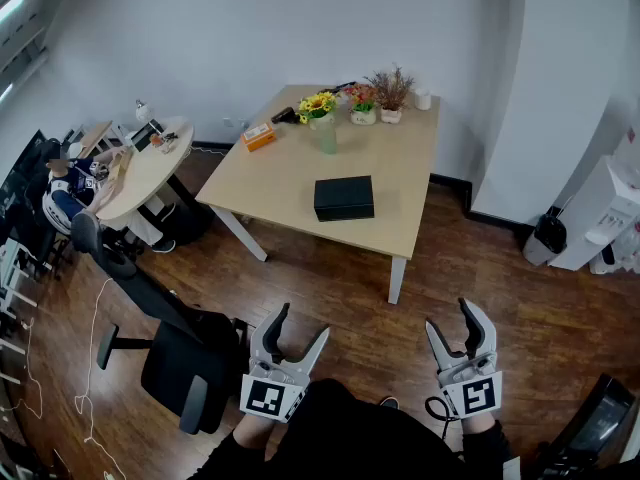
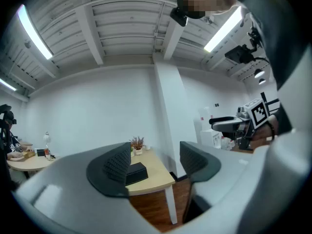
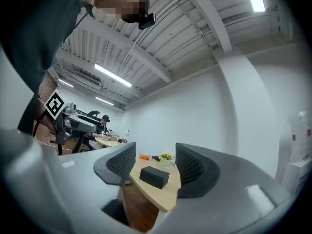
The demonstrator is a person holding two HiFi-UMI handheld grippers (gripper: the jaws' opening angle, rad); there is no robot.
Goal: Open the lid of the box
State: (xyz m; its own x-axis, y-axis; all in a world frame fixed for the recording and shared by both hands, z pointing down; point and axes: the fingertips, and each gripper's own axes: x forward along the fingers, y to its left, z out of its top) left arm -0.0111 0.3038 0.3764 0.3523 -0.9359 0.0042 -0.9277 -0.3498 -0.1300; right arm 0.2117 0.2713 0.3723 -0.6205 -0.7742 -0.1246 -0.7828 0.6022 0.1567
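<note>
The fingers (image 1: pixel 274 333) of our left gripper (image 1: pixel 303 323), white plastic with dark ribbed pads, stand wide apart with nothing between them. Those of our right gripper (image 1: pixel 450 318) are likewise spread and empty. Both grippers are low in front of us, at 7 and 5 o'clock in the head view, above a dark wooden floor (image 1: pixel 340 288). One black office chair (image 1: pixel 170 368) stands at 8 o'clock.

Well beyond the grippers, at 12 o'clock, is one pale wooden rectangular table (image 1: pixel 400 168). Toward its near edge sits one black rectangular box (image 1: pixel 344 197), lid shut, nothing touching it. Each gripper view frames this box (image 2: pixel 136 172) (image 3: pixel 154 176) far off between its pads.

We judge the box stiff and light, with a smooth matt skin that may slip, so it could slide when the lid is lifted. We cannot make out a seam or hinge from here. A likely hold is one gripper bracing a short side of the base while the other takes the lid's long front edge.

Past the box, at its 10 o'clock, lies one small orange carton (image 1: pixel 258 136). At its 12 o'clock is one pale green vase of yellow flowers (image 1: pixel 322 118). Farther off are two small potted plants (image 1: pixel 390 93) and one white cup (image 1: pixel 423 99).
</note>
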